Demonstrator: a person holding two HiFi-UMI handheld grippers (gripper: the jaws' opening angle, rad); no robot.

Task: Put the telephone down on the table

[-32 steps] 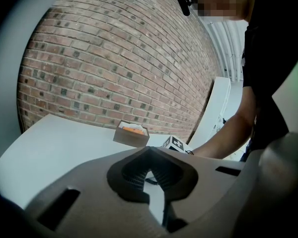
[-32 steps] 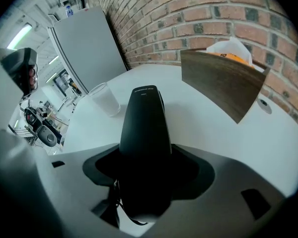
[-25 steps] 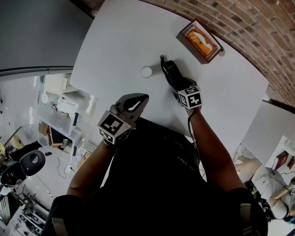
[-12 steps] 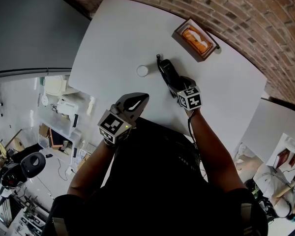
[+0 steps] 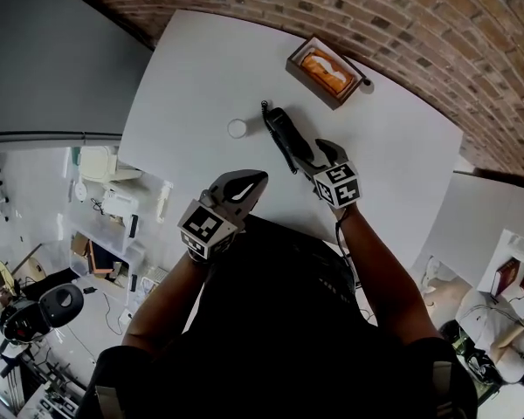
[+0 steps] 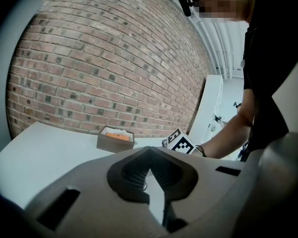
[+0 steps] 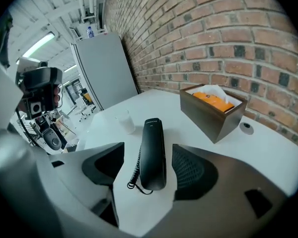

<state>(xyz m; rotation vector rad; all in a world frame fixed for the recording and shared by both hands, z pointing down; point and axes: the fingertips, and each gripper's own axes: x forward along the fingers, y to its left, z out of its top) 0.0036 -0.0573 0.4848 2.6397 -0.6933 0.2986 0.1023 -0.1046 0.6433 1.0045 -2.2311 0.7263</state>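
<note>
The black telephone handset [image 5: 282,135] lies flat on the white table [image 5: 201,77], with a short coiled cord at its near end. My right gripper [image 5: 313,159] is open just behind it. In the right gripper view the handset [image 7: 153,150] has its near end between the spread jaws of that gripper [image 7: 148,168], with a gap on each side and nothing touching it. My left gripper [image 5: 244,186] hangs shut and empty over the table's near edge, left of the handset. Its jaws [image 6: 150,168] meet in the left gripper view.
A brown box holding an orange pack [image 5: 323,71] stands past the handset by the brick wall, also seen as the box [image 7: 214,109] and box [image 6: 115,139]. A small white cup [image 5: 237,128] sits left of the handset. A small round disc [image 5: 367,83] lies right of the box.
The right gripper has opened off the handset's near end and drawn back a little toward me, so the handset now lies free on the table. The left gripper has stayed put.
</note>
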